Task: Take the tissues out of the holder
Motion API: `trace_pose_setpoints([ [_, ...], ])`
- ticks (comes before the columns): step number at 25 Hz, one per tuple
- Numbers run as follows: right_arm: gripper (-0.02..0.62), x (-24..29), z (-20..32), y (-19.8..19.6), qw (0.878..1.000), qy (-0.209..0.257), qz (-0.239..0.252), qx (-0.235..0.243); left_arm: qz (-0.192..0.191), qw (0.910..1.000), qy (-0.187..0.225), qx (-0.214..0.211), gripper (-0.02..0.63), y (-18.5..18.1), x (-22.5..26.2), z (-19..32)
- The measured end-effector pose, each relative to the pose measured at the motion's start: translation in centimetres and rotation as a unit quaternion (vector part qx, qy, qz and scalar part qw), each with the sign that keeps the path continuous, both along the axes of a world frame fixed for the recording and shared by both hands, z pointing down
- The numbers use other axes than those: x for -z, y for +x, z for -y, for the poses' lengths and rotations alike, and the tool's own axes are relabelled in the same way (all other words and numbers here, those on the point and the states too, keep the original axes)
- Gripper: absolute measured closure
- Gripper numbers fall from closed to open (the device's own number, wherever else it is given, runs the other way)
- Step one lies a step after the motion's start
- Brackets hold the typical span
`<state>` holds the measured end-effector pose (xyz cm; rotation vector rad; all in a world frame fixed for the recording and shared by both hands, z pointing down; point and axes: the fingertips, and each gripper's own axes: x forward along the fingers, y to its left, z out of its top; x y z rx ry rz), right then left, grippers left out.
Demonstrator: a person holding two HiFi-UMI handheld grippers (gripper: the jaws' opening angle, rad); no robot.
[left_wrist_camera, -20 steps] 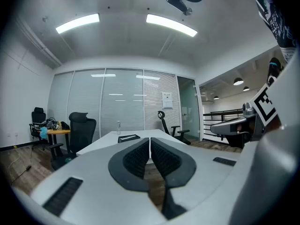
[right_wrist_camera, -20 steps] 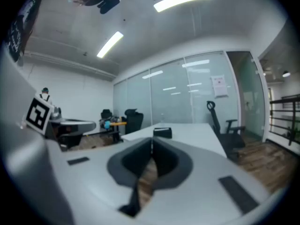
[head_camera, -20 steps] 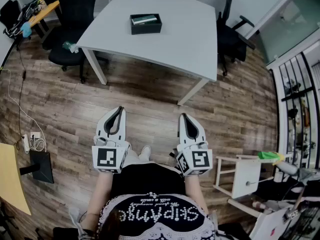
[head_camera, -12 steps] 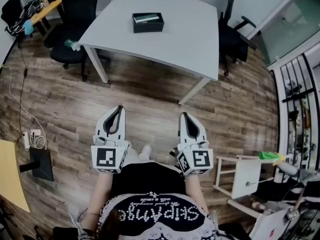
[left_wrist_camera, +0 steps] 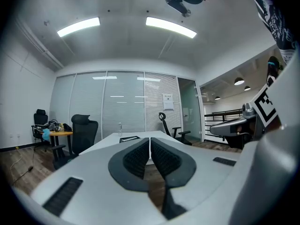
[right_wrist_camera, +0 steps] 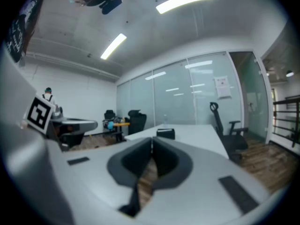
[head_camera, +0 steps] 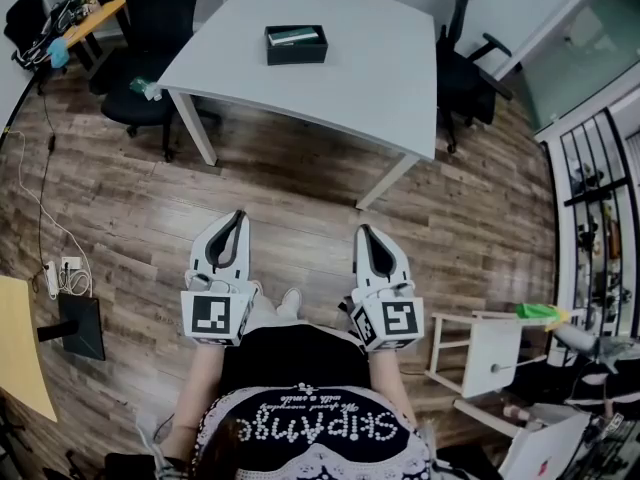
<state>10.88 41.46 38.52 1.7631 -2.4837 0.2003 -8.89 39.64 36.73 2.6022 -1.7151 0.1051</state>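
Observation:
A black tissue holder (head_camera: 296,44) with a pack of tissues inside sits on the white table (head_camera: 370,78), far ahead of me. It shows small in the left gripper view as the holder (left_wrist_camera: 129,138) and in the right gripper view as the holder (right_wrist_camera: 165,133). My left gripper (head_camera: 236,220) and right gripper (head_camera: 364,232) are held side by side in front of my body, over the wooden floor, well short of the table. Both are shut with nothing between the jaws.
Black office chairs stand at the table's left (head_camera: 150,28) and right (head_camera: 465,63). A small desk with clutter (head_camera: 70,23) is at far left. A power strip (head_camera: 62,283) with cables lies on the floor left. A white rack (head_camera: 495,353) stands to my right.
The view has shifted slightly; the table and holder sit a touch higher and to the right in frame. Both grippers stay shut in the same pose.

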Motion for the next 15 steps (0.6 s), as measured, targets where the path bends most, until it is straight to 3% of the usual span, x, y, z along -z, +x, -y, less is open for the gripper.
trace_pose_setpoints([
  [10,0.560,0.79,-0.49,0.60,1.000,0.015,0.013,0.008,-0.018,0.9998,-0.005,-0.003,0.566,0.51,0.19,-0.18],
  [15,0.560,0.27,0.14,0.40,1.000,-0.004,0.002,0.017,-0.010,0.9999,-0.009,-0.006,0.566,0.62,0.00,0.30],
])
